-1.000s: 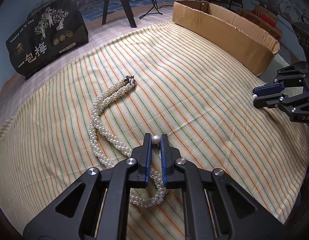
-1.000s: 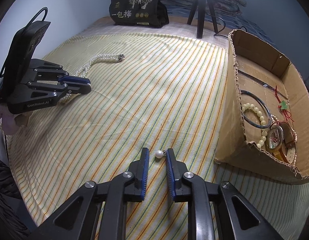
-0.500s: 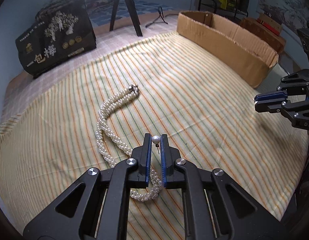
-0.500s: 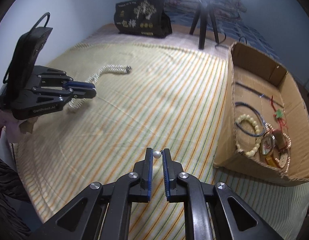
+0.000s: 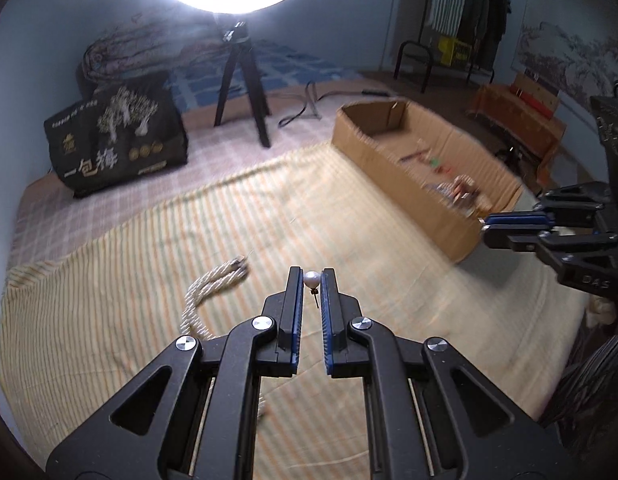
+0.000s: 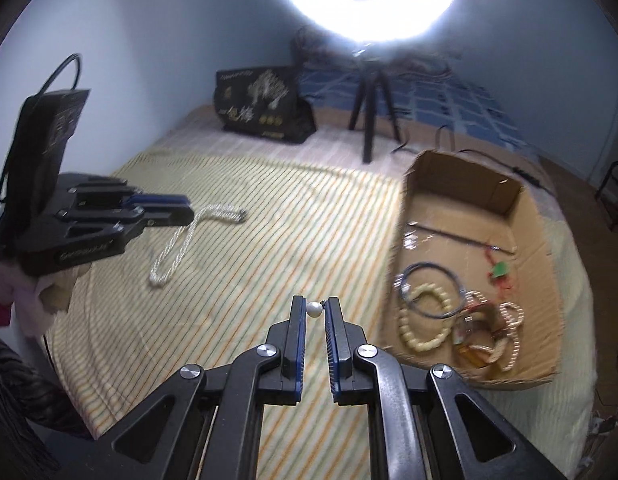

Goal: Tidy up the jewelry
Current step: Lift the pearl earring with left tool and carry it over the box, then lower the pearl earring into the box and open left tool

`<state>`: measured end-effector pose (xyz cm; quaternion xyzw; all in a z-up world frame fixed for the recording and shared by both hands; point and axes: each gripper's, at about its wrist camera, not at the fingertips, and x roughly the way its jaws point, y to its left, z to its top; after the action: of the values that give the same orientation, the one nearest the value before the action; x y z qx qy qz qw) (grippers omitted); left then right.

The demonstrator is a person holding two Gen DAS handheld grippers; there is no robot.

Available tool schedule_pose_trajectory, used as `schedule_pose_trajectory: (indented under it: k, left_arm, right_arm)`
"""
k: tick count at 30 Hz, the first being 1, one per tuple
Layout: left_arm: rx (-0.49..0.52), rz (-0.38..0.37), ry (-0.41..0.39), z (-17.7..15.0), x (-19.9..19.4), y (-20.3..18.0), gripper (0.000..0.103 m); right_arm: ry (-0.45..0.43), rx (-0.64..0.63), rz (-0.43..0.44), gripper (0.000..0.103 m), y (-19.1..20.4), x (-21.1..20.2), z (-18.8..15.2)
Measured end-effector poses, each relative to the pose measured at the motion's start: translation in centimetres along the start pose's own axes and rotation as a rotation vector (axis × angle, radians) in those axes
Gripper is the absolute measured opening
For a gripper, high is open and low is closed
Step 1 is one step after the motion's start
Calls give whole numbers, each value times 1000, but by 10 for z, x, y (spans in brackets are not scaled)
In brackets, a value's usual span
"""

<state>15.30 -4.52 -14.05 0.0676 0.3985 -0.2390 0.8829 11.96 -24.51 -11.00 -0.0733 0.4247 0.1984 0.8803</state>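
My left gripper (image 5: pixel 311 280) is shut on a pearl earring (image 5: pixel 311 279), held well above the striped cloth (image 5: pixel 349 216). My right gripper (image 6: pixel 314 309) is shut on a second pearl earring (image 6: pixel 314 309), also held in the air. A twisted pearl necklace (image 5: pixel 207 292) lies on the cloth below and left of my left gripper; it also shows in the right wrist view (image 6: pixel 181 248). The open cardboard box (image 6: pixel 397 240) at the right holds several bracelets and other pieces. Each gripper shows in the other's view, the right one (image 5: pixel 485 226) and the left one (image 6: pixel 189 210).
A black bag with white print (image 5: pixel 117 140) stands at the back left. A ring light on a tripod (image 5: pixel 245 80) stands behind the cloth, with a cable (image 5: pixel 305 108) beside it. A clothes rack (image 5: pixel 461 8) and wooden crates (image 5: pixel 517 108) are at the far right.
Both grippers have risen and tilted up with their earrings. The cloth and necklace look farther away, and the ring light has come into view.
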Motion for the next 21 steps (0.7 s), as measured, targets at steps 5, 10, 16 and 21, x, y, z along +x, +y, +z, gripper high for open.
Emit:
schedule_pose_trajectory:
  k: [5, 10, 16, 21]
  left_arm:
    - [-6, -21, -23, 19, -1, -22, 6]
    - [-10, -35, -43, 37, 2, -45, 6]
    - [-45, -57, -57, 56, 11, -62, 6]
    - [-66, -73, -71, 72, 22, -78, 6]
  right_arm:
    - [-11, 53, -43, 7, -26, -8, 9]
    - [-22, 99, -82, 7, -53, -15, 10]
    - [-35, 160, -114, 7, -85, -20, 15]
    - [-51, 192, -132, 7, -105, -21, 22]
